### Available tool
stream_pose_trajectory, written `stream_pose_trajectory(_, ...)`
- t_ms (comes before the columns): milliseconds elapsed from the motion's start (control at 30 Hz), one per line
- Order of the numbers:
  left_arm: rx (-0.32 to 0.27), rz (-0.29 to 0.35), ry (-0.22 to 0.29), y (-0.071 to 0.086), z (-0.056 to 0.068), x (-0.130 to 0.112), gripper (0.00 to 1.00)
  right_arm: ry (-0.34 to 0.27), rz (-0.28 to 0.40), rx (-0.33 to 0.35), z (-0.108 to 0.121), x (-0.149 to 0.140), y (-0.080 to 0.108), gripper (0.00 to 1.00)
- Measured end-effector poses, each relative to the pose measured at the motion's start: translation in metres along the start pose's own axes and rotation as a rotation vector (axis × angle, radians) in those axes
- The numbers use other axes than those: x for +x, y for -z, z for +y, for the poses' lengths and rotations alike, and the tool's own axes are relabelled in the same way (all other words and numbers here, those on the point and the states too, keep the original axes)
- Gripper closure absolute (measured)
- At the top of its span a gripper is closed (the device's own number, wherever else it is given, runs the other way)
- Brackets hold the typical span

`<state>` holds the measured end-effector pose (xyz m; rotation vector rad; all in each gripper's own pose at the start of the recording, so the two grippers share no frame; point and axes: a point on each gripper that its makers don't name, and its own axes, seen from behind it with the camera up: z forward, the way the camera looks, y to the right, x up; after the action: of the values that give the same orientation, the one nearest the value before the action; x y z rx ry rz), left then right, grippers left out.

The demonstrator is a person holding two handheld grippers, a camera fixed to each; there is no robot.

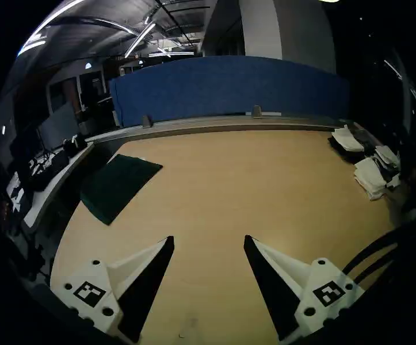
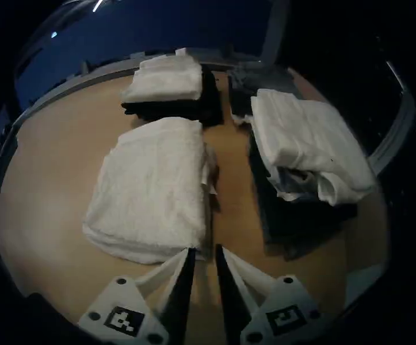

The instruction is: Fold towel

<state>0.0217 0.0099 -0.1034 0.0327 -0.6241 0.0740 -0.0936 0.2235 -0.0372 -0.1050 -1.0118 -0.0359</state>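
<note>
1. Two white fingers of the right gripper point(image 2: 205, 249) rise from the bottom edge of the right gripper view, drawn close with a narrow slot between them. The near corner of a folded white towel point(image 2: 150, 184) reaches right up to their tips, and I cannot tell whether they pinch it.
2. That towel lies flat on the wooden table point(image 2: 46, 172), left of centre.
3. Above it, a smaller white towel point(image 2: 164, 77) sits on a dark stack point(image 2: 208, 106).
4. At right, a rumpled white towel point(image 2: 305, 144) lies over dark cloths point(image 2: 300, 224).
5. In the left gripper view, the left gripper point(image 1: 208, 238) stands at the bottom edge with its fingers wide apart and bare tabletop between them.
6. A folded dark green towel point(image 1: 118, 187) lies at middle left, near the table's edge and well apart from the fingers.
7. White piles point(image 1: 374, 172) sit at the right edge.
8. A blue partition point(image 1: 231, 86) runs behind the table across the top.
</note>
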Motion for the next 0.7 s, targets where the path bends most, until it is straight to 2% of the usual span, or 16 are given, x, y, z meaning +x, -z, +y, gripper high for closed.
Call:
stream_pose_trajectory(100, -0.002, 0.003, -0.002, 0.0, 0.001, 0.002, 0.1, 0.004, 0.0, -0.004, 0.002, -0.004, 0.003, 0.41)
stream_pose_trajectory(367, -0.01, 0.009, -0.005, -0.001, 0.004, 0.005, 0.1, -0.002, 0.014, 0.007, 0.001, -0.008, 0.009, 0.37)
stream_pose_trajectory(433, -0.012, 0.01, -0.005, 0.0, 0.005, 0.006, 0.1, 0.002, 0.019, 0.011, 0.0, -0.007, 0.011, 0.3)
stream_pose_trajectory(500, -0.013, 0.011, -0.005, 0.0, 0.005, 0.006, 0.1, 0.01, 0.025, 0.013, -0.001, -0.006, 0.012, 0.12)
stream_pose_trajectory(567, -0.014, 0.013, -0.004, 0.001, 0.005, 0.006, 0.1, 0.017, 0.032, 0.008, -0.001, -0.005, 0.014, 0.0)
stream_pose_trajectory(700, -0.016, 0.015, -0.003, 0.001, 0.005, 0.006, 0.1, 0.026, 0.043, 0.013, -0.005, -0.003, 0.018, 0.0)
